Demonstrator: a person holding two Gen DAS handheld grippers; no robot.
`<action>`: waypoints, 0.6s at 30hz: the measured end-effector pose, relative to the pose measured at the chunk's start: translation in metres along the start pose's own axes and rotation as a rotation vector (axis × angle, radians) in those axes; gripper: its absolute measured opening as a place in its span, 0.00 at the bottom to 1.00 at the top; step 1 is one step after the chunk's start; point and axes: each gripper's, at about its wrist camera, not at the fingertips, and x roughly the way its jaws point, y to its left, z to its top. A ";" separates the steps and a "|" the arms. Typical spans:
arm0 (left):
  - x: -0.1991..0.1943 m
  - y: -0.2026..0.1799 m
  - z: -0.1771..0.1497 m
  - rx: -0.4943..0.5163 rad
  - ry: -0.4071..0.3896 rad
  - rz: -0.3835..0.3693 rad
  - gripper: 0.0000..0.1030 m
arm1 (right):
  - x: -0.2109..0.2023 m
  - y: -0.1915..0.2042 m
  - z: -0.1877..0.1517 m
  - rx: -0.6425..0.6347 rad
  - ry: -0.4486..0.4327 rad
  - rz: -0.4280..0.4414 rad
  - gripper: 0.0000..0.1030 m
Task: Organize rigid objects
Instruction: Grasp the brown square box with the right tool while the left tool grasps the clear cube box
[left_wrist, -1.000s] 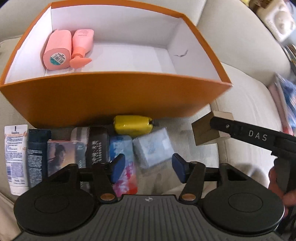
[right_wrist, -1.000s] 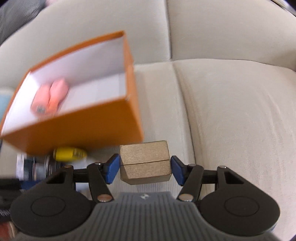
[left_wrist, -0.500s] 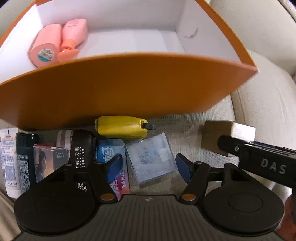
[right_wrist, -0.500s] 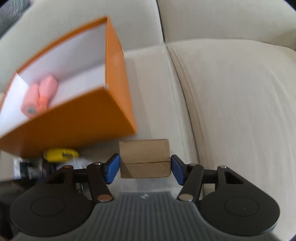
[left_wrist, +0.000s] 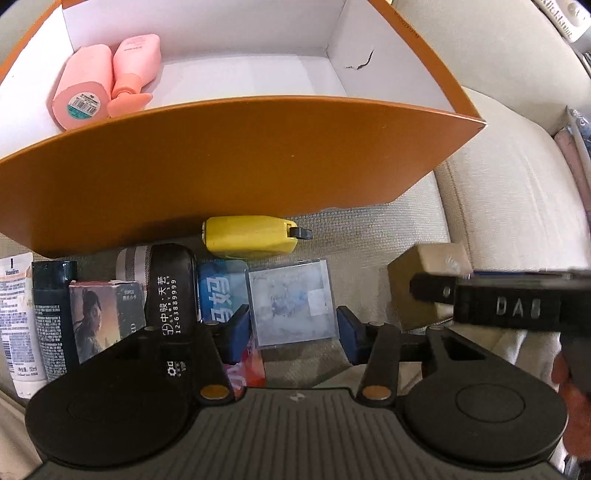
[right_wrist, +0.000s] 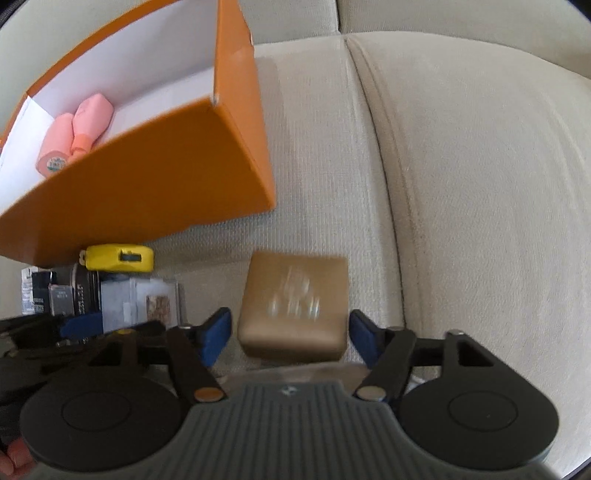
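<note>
A clear plastic case (left_wrist: 291, 302) lies flat on the sofa cushion. My left gripper (left_wrist: 291, 332) points down over it, its jaws closing, and the blue pads meet the case's two side edges. A tan block (right_wrist: 293, 306) rests on the cushion to the right. My right gripper (right_wrist: 290, 334) straddles it with its jaws opening and a gap at each pad. In the left wrist view the block (left_wrist: 424, 266) sits behind the right gripper's black finger (left_wrist: 517, 306). The orange box (left_wrist: 258, 158) holds two pink bottles (left_wrist: 85, 88).
In front of the box lie a yellow tape measure (left_wrist: 247, 236), a blue card pack (left_wrist: 218, 288), a black pouch (left_wrist: 170, 288), a picture box (left_wrist: 99, 314), a dark tube (left_wrist: 51, 306) and a white tube (left_wrist: 14, 314). Bare cream cushion (right_wrist: 461, 221) spreads to the right.
The right gripper came down with the tan block, set it on the cushion and spread its pads off it. The left gripper's pads narrowed onto the clear case.
</note>
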 end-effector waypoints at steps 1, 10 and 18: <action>-0.002 0.000 0.000 0.003 -0.002 -0.003 0.54 | -0.001 -0.001 0.003 -0.002 -0.004 -0.004 0.72; -0.019 0.004 0.001 -0.011 -0.018 -0.030 0.53 | 0.022 -0.008 0.017 0.073 0.138 0.023 0.74; -0.028 0.010 -0.003 -0.027 -0.028 -0.043 0.53 | 0.026 0.013 0.012 -0.003 0.126 -0.087 0.58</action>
